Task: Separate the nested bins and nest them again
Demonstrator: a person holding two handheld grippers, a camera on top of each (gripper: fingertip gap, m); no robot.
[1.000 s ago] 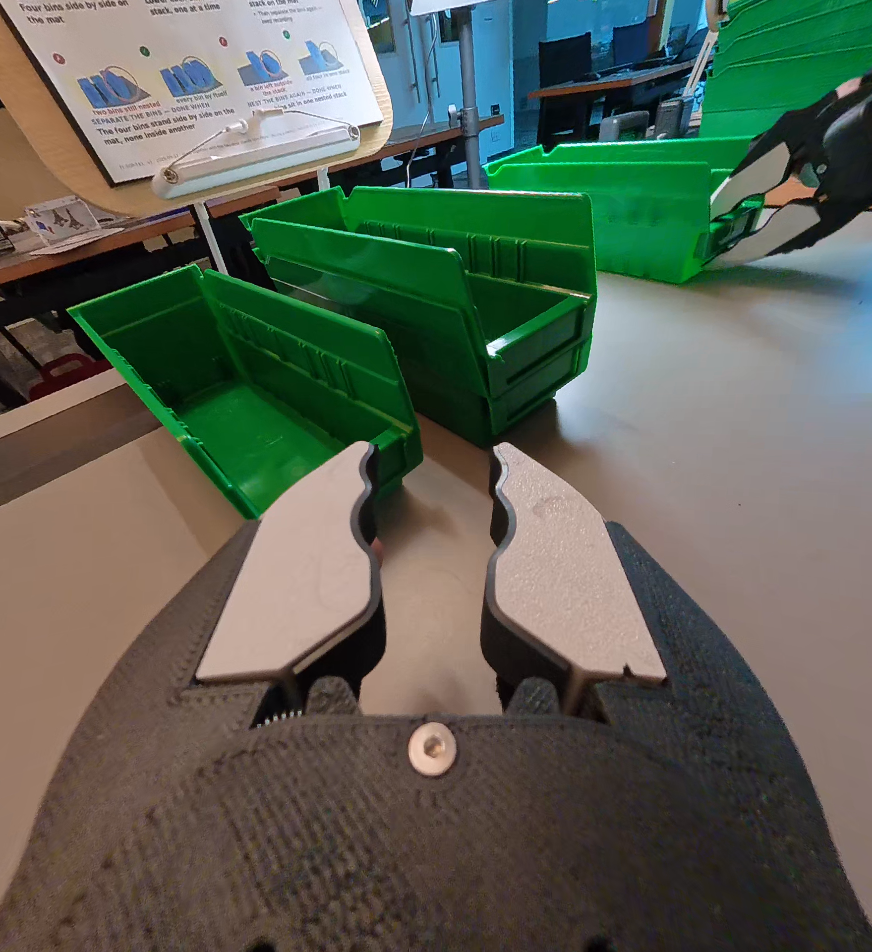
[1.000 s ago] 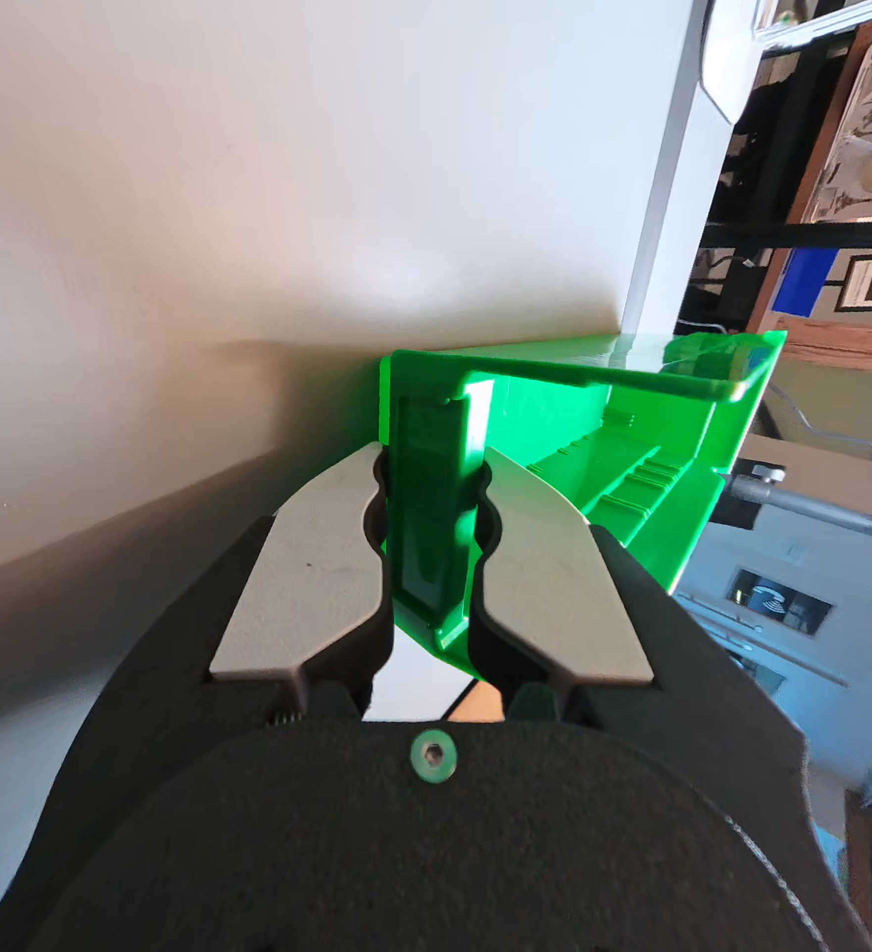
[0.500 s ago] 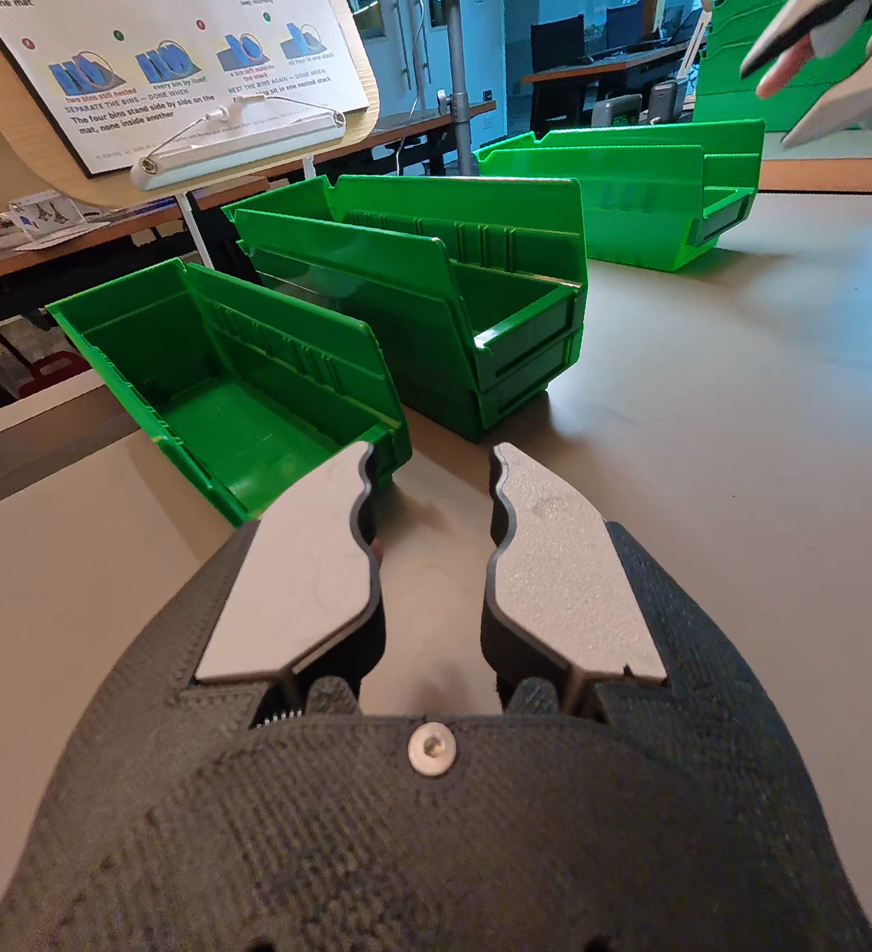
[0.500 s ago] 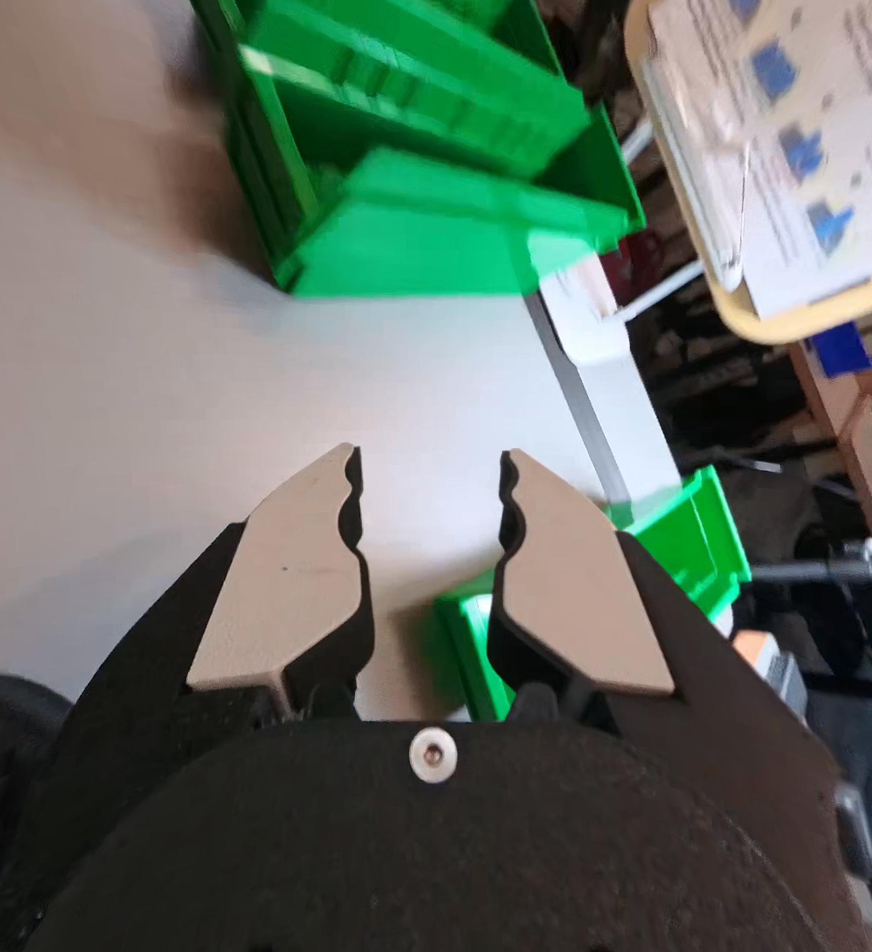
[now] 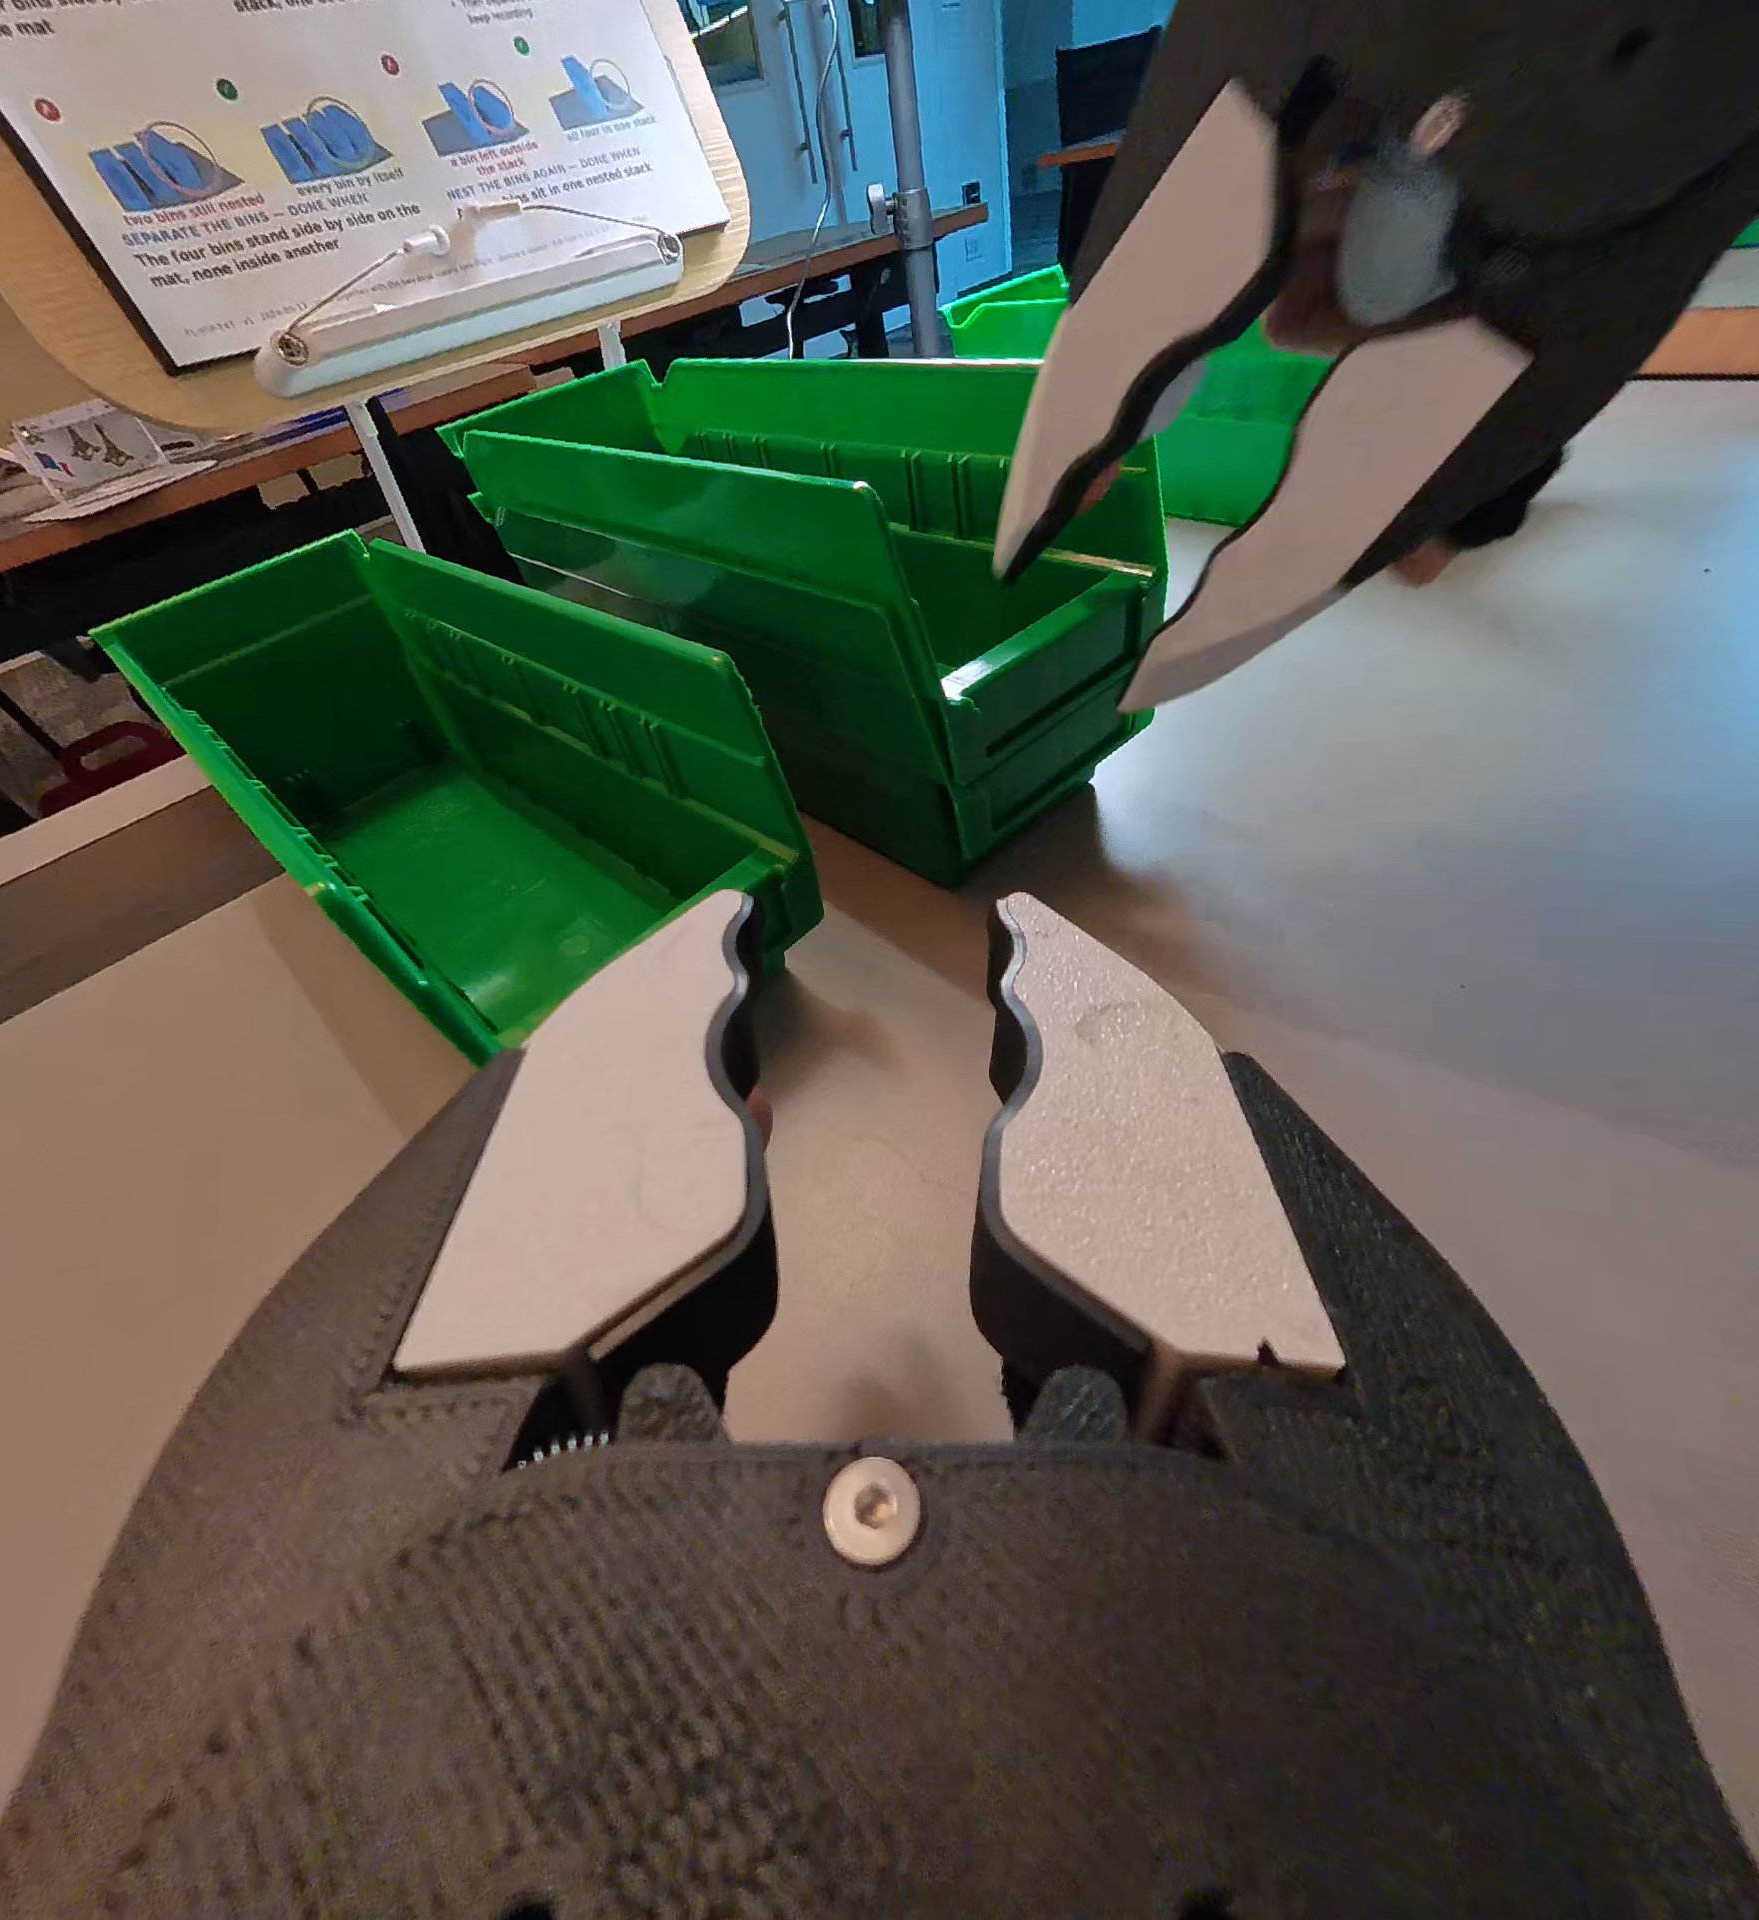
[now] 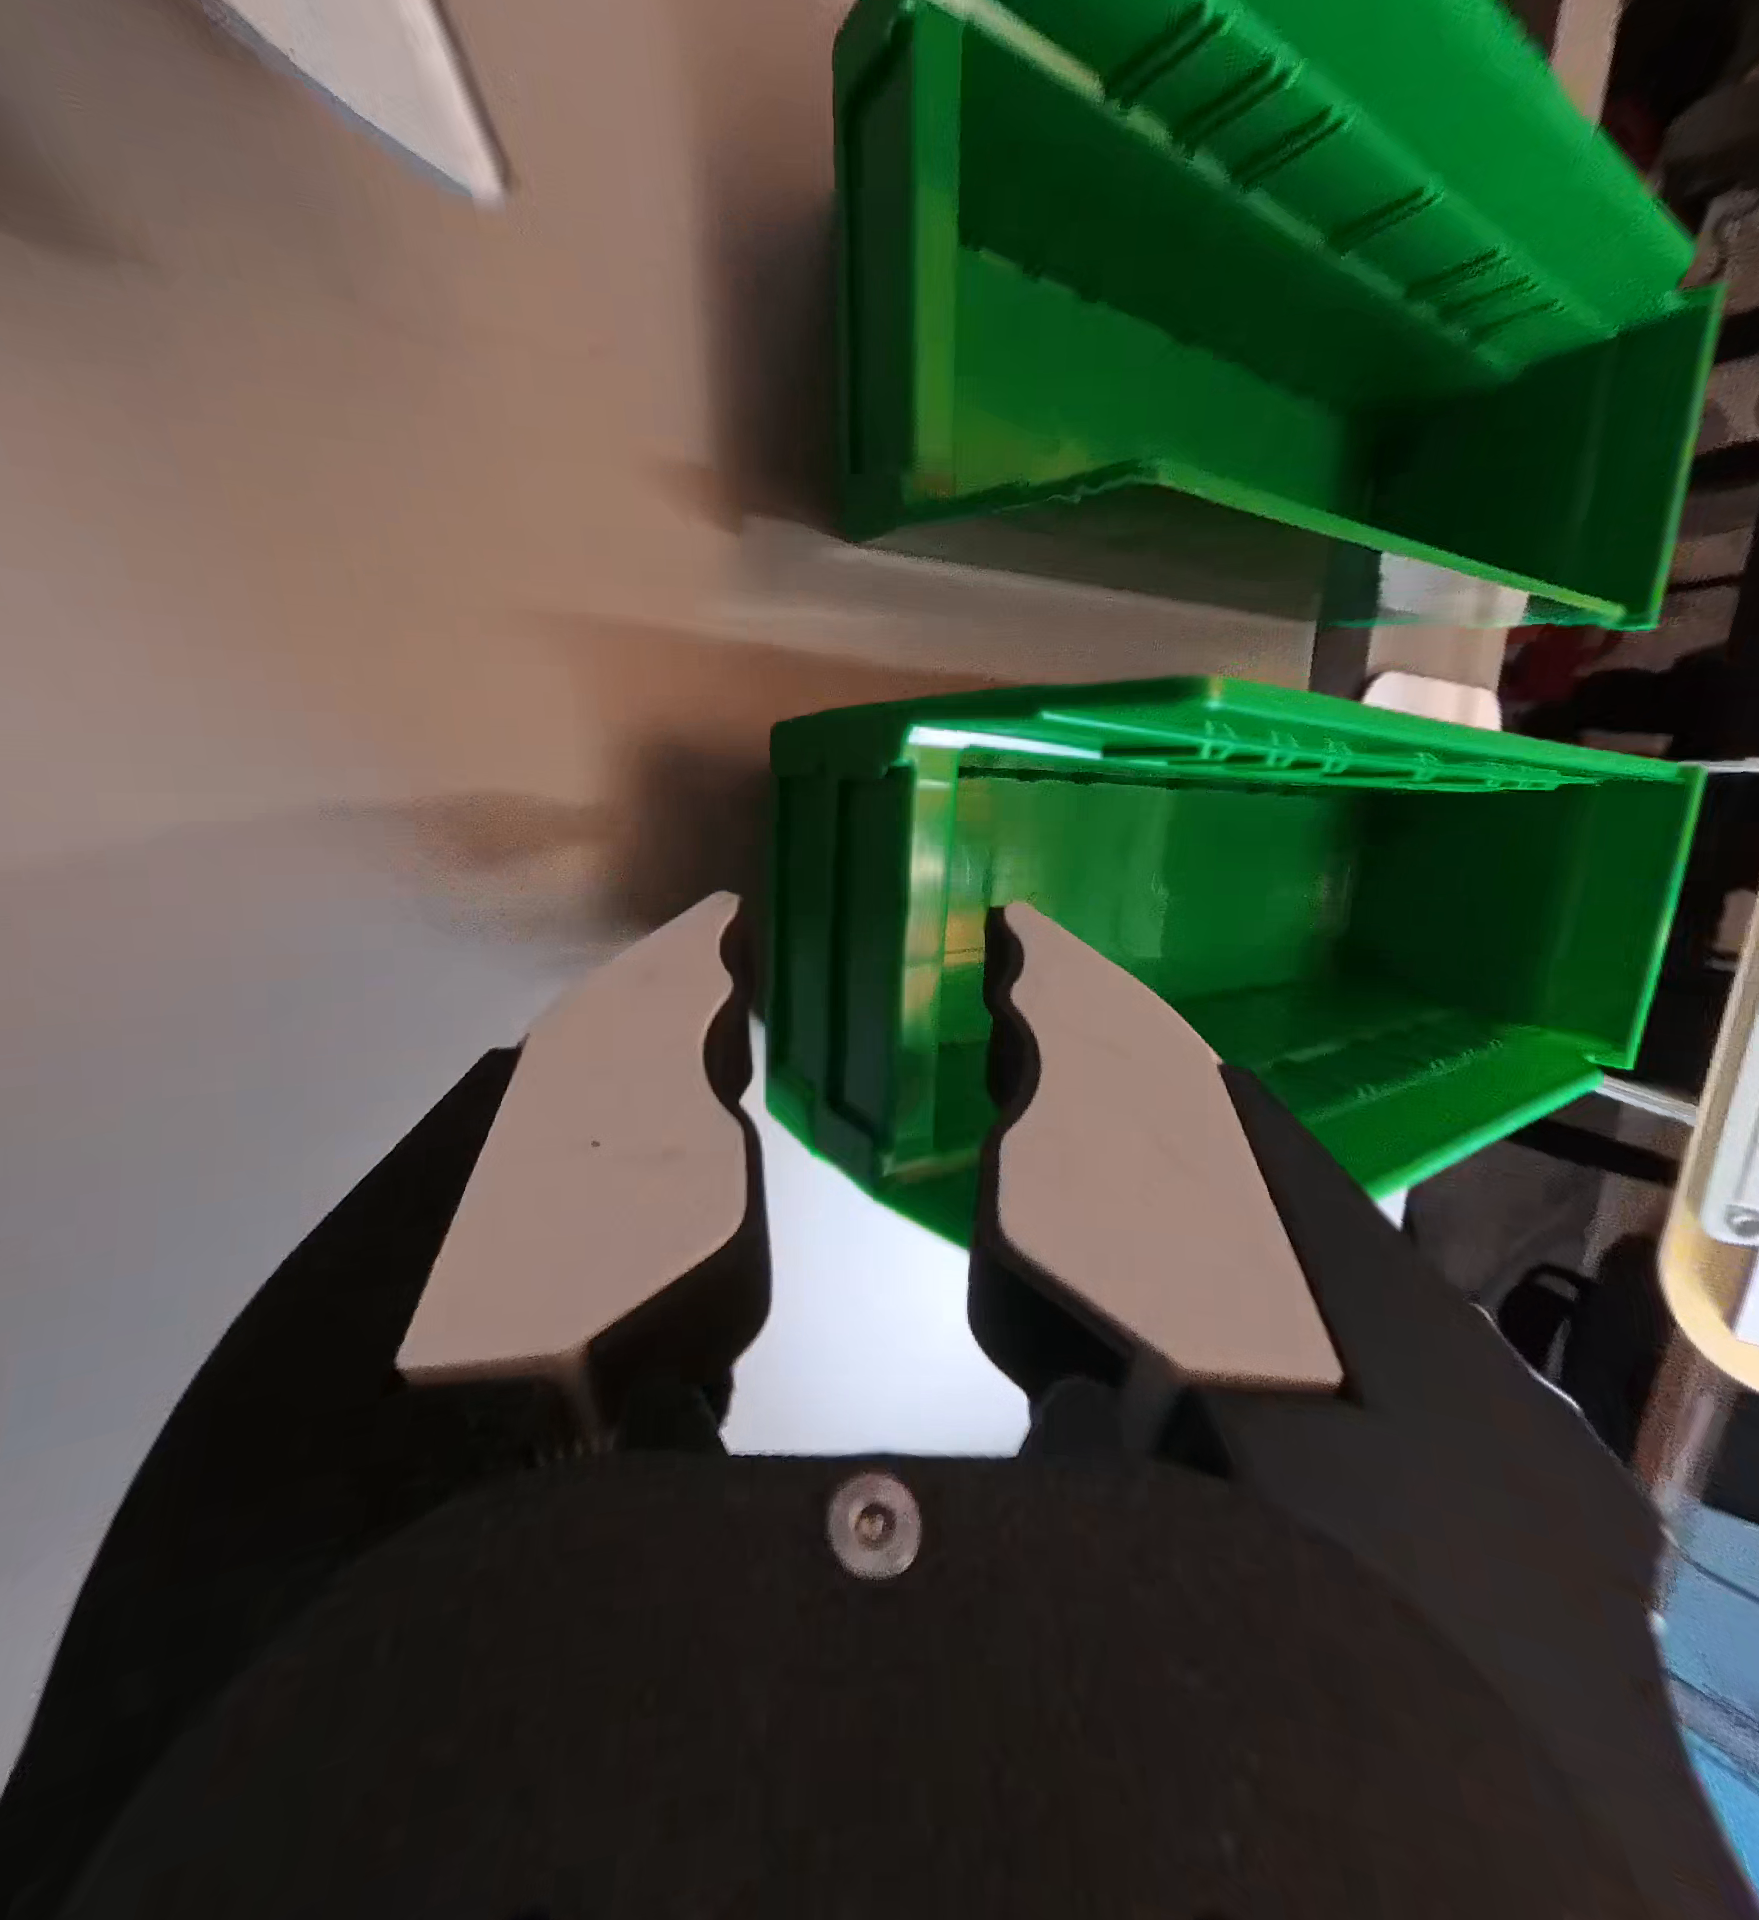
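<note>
A single green bin (image 5: 459,790) stands on the table at the left. A stack of two nested green bins (image 5: 802,582) stands to its right. My left gripper (image 5: 870,914) is open and empty, low over the table just in front of the single bin's corner. My right gripper (image 5: 1072,634) is open at the stack's front end. In the right wrist view my right gripper (image 6: 864,935) has the stack's front walls (image 6: 854,987) between its fingers, and thin gaps show beside the pads. The single bin (image 6: 1218,312) lies beyond it.
A board with a printed sheet (image 5: 335,156) stands on a thin post behind the bins. A third lone green bin (image 5: 1218,457) sits farther back on the table. The table's left edge (image 5: 75,883) runs close to the single bin. Desks stand behind. Across from one pair of fingers to the other is roughly 11 centimetres.
My right gripper was shut on the far bin's front wall, let go, opened, and swung over to the stack's front. My left gripper has hardly moved and stays open.
</note>
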